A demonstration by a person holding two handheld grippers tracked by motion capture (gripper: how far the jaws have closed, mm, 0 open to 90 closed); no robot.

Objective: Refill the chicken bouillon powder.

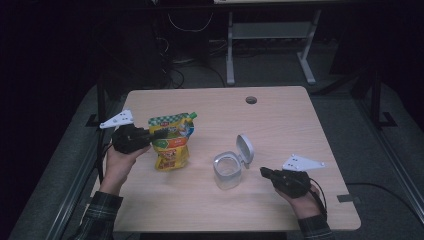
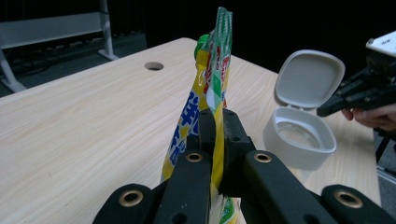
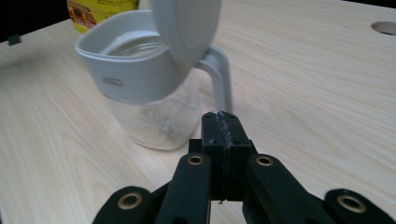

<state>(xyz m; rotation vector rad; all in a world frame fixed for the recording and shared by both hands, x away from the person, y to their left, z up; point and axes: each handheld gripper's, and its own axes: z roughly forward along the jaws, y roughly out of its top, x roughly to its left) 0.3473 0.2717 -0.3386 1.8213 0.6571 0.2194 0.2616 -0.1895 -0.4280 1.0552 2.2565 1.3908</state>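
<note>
A yellow and green snack pouch with a green top corner stands upright on the left of the wooden table. My left gripper is shut on the pouch, its jaws pinching the flat side from the left. A clear glass jar with a grey rim and its hinged lid flipped up sits mid-table. My right gripper is shut with nothing between its jaws, just right of the jar and not touching it. The left gripper view also has the jar, with the right gripper beside it.
A round cable hole lies near the table's far edge. Beyond the table stand a white desk frame and loose cables on the dark floor. Bare tabletop stretches behind and to the right of the jar.
</note>
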